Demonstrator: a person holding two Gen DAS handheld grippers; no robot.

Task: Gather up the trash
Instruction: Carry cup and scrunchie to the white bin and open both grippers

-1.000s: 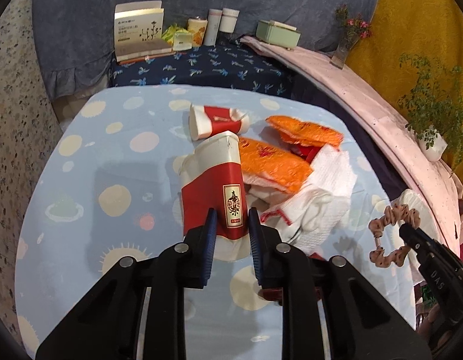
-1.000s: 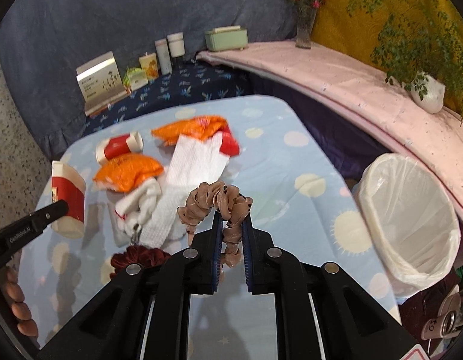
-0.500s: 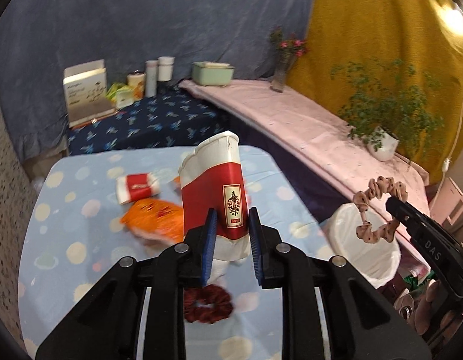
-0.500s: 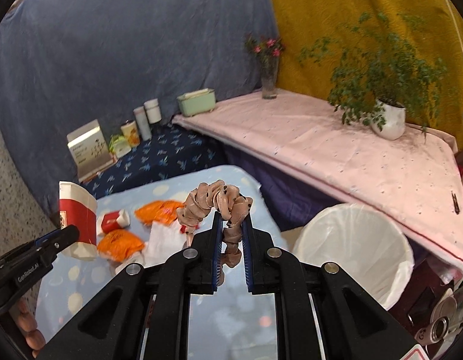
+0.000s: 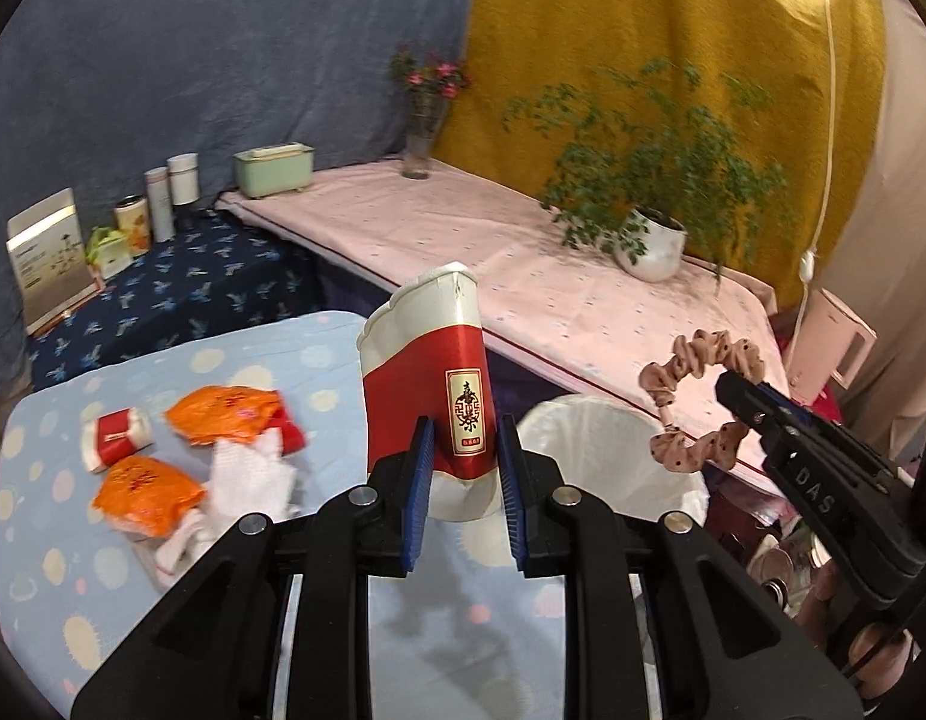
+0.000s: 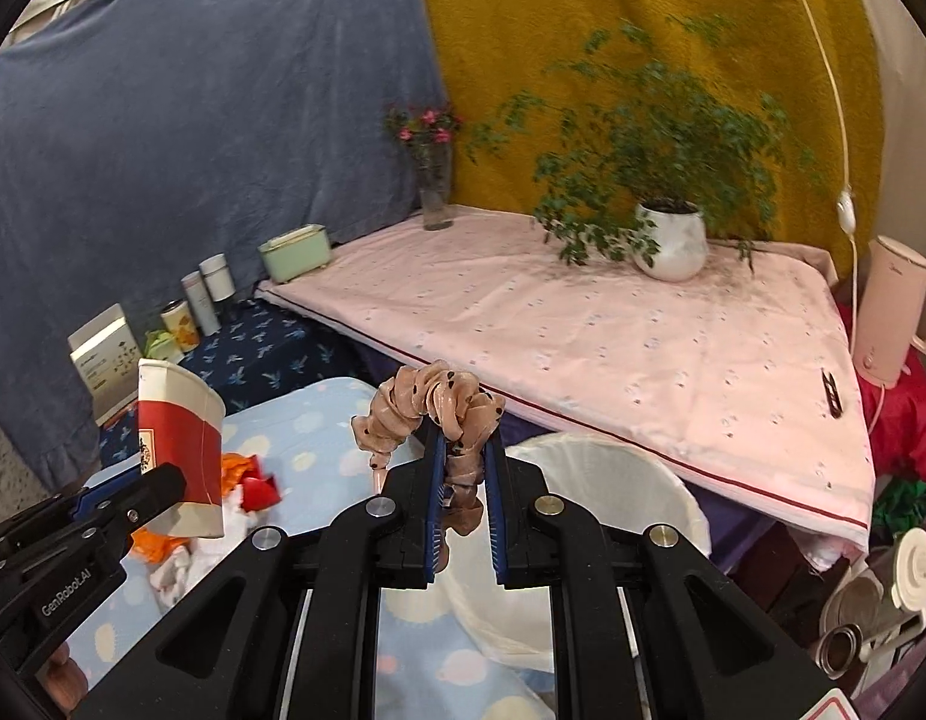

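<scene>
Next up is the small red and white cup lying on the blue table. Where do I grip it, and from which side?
Grip the small cup across its red middle band, coming down from above. It lies on its side on the table, so the jaws should straddle the rounded wall, not the ends. Its left looks open; orange wrappers crowd the right.

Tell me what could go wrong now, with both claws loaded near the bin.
The left claw pinches only the base of the crushed paper cup, so it may tip out short of the white-lined bin. The right claw carries a pink scrunchie, arguably not trash, and its dangling loop could snag on release.
</scene>
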